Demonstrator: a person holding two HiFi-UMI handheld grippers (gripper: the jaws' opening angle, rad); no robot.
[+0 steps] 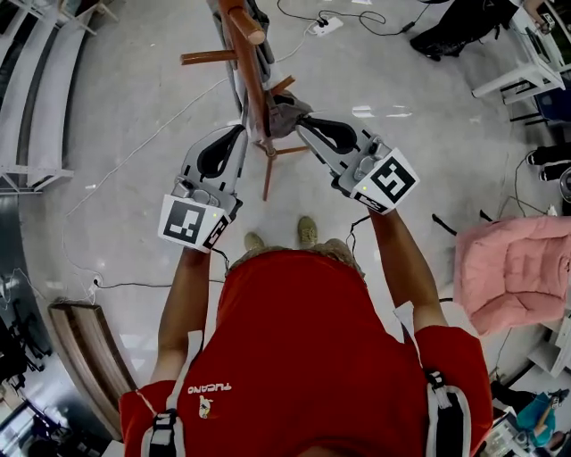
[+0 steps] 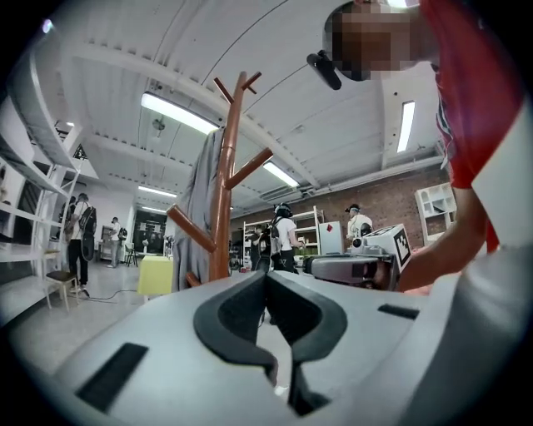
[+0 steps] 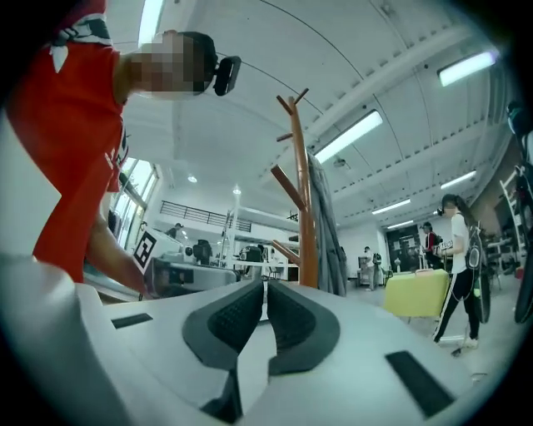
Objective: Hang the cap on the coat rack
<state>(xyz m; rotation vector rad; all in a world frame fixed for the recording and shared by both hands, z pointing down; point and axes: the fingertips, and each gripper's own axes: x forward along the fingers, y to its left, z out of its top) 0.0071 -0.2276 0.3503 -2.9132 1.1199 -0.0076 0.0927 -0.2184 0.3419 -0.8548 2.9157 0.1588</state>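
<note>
A wooden coat rack (image 1: 252,80) stands on the floor right in front of me, its pegs angled upward (image 2: 223,200) (image 3: 301,208). A grey fabric item (image 1: 285,112) hangs on it and drapes down the pole (image 2: 202,208) (image 3: 326,225); I cannot tell whether it is the cap. My left gripper (image 1: 237,134) (image 2: 266,276) is just left of the pole, jaws together with nothing between them. My right gripper (image 1: 303,127) (image 3: 266,285) is just right of the pole beside the grey fabric, its pads almost touching and empty.
A pink padded chair (image 1: 513,272) is at the right and a wooden bench (image 1: 89,348) at the lower left. Cables and a power strip (image 1: 326,25) lie on the floor behind the rack. A yellow-green box (image 3: 420,295) and several people stand farther off.
</note>
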